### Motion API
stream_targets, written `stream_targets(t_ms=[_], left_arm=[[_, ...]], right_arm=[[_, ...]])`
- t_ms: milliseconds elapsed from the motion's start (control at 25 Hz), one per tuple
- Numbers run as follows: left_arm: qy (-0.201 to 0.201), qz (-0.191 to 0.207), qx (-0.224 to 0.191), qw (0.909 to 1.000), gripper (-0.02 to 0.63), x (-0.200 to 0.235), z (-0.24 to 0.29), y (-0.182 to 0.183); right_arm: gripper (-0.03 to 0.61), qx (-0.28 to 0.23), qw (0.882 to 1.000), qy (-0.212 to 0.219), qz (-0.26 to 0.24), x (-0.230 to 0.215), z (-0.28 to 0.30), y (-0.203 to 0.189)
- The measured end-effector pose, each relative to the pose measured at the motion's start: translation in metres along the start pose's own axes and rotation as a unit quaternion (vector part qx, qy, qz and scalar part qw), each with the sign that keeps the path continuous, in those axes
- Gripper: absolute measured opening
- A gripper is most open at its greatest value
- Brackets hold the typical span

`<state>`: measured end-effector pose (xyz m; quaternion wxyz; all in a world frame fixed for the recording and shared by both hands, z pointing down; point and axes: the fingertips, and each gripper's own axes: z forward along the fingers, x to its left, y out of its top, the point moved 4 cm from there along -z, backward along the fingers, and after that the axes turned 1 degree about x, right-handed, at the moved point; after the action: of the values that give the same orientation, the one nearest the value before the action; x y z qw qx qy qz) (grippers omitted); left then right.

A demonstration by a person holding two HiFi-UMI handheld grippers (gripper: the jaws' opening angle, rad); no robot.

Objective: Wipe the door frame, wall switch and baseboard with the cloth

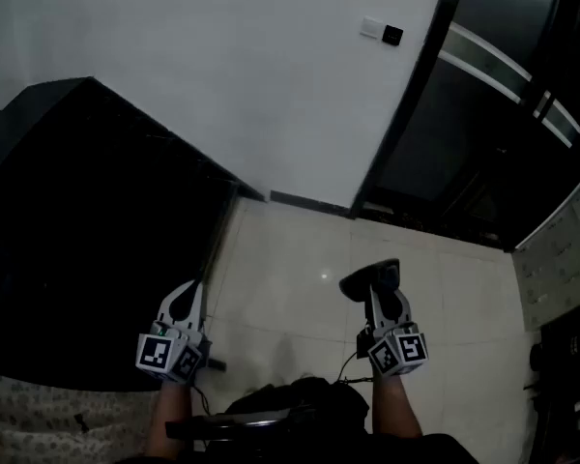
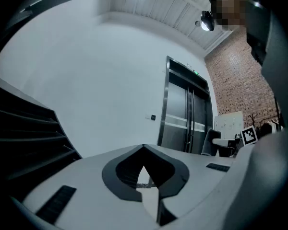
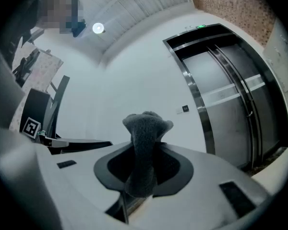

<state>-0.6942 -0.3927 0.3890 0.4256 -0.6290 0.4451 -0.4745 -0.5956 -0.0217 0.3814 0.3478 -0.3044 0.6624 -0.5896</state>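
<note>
In the head view both grippers hang low over the pale tiled floor, well short of the white wall. My right gripper [image 1: 375,280] [image 3: 143,152] is shut on a dark grey cloth [image 1: 369,278] [image 3: 145,128], which sticks up out of the jaws as a bunched wad. My left gripper [image 1: 185,300] [image 2: 144,150] is shut with nothing in it. The wall switch [image 1: 380,31] [image 2: 153,117] [image 3: 185,109] sits high on the wall just left of the dark metal door frame [image 1: 406,104] [image 2: 164,104] [image 3: 192,90]. A dark baseboard [image 1: 309,204] runs along the wall foot.
A large black stepped block [image 1: 87,230] [image 2: 24,128] fills the left side, close to my left gripper. Steel double doors [image 1: 483,114] [image 3: 230,109] stand inside the frame. A pale patterned wall [image 1: 561,259] borders the right. Light floor tiles [image 1: 290,269] lie between me and the wall.
</note>
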Motion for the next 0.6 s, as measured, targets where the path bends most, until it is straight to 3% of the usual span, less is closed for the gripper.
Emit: stream_targets(t_ms=[280,480,600], left_arm=[[-0.014,-0.008,0.02,0.9997,0.002,-0.007,0.033,-0.025],[-0.029,0.024,0.027,0.9989,0.002,-0.039,0.109,-0.037],[-0.033,-0.009,0.015,0.9993,0.002,-0.06,0.164,-0.04]], right_arm=[[0.092,-0.006,1.0,0.006,0.01,-0.028,0.021,-0.01],[0.092,-0.023,1.0,-0.002,0.017,-0.101,0.054,-0.007],[0.092,-0.025,0.999,-0.007,0.022,-0.157,0.075,0.0]])
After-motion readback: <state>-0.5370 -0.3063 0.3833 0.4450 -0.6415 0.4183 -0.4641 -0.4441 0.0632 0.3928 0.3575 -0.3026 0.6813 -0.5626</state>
